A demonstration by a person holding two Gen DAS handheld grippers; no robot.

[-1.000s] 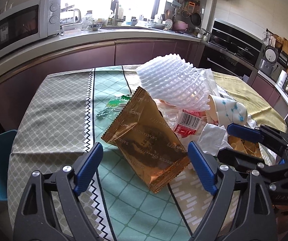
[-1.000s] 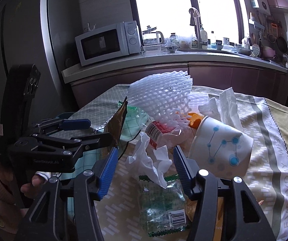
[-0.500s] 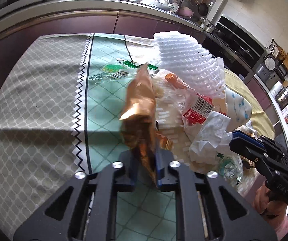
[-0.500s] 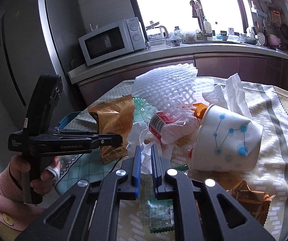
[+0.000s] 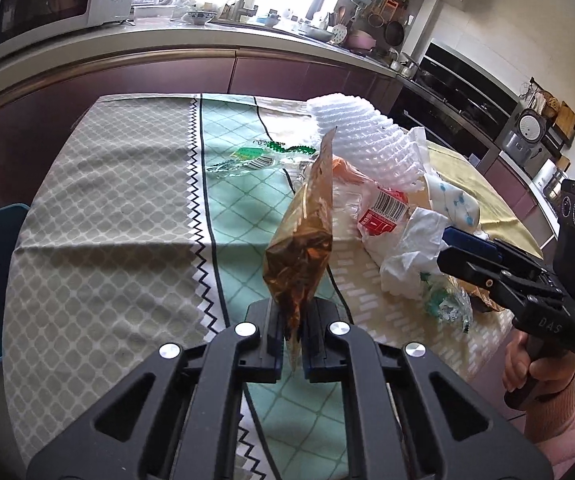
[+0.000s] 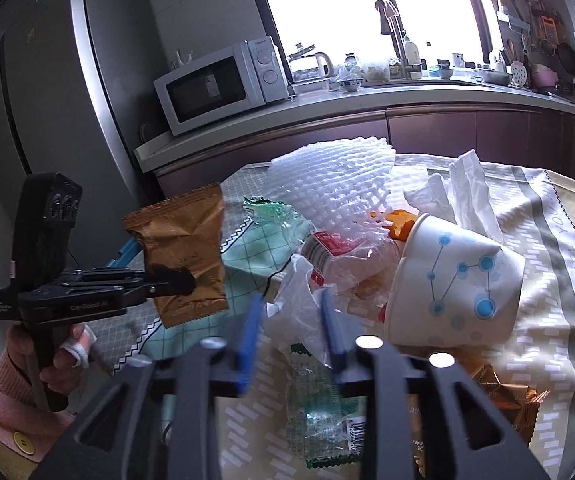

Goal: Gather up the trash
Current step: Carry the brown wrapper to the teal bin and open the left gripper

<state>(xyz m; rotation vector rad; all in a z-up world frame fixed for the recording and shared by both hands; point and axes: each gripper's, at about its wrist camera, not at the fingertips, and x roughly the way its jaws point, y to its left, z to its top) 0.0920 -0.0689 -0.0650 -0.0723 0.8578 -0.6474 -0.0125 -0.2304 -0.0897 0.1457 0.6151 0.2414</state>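
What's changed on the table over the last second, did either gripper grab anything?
The left hand-held gripper closed on the gold snack bag and lifted it off the tablecloth; it now hangs edge-up, clear of the pile. The right hand-held gripper pinched at the crumpled white tissue and its jaws are opening again, the tissue between them, not lifted. The foam netting, paper cup and clear wrappers stayed put.

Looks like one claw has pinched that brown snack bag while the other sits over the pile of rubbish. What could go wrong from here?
The left gripper pinches only the lower edge of the brown snack bag, so the slick foil might slip out as it is carried. The right gripper is opening around the crumpled white tissue, which lies against the paper cup; a pull could tip the cup or drag neighbouring wrappers along.
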